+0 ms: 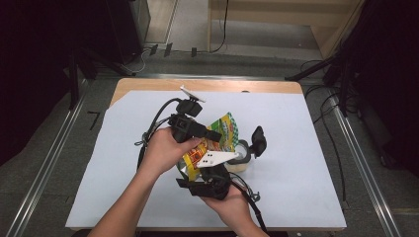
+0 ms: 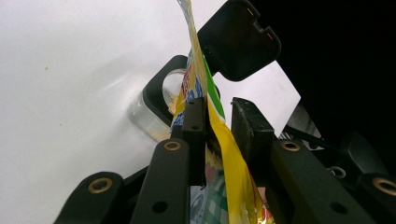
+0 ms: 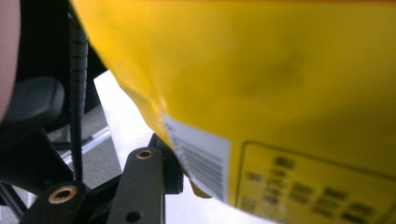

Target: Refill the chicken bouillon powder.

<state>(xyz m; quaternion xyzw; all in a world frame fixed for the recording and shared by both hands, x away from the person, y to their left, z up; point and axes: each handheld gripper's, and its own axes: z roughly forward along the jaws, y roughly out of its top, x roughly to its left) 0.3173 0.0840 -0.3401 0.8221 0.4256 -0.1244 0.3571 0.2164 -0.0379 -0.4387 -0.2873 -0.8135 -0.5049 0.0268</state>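
Yellow snack bag (image 1: 217,140) hangs mid-air betw. both grippers, over a clear jar (image 1: 240,157) w/ black flip lid (image 1: 258,140): left gripper (image 1: 213,134) pinches the bag's upper part, jaws narrow w/ film betw. the pads, while right gripper (image 1: 197,180) is at its bottom end, grip can't be told. Bag looks light, crinkly, slick and crushable, so best taken at the flat seams, not the puffed middle. Left gripper view shows the film edge-on betw. its fingers (image 2: 194,126) and the jar mouth (image 2: 170,91) beyond; right gripper view gives the barcode (image 3: 198,161) just past its near finger (image 3: 142,184).
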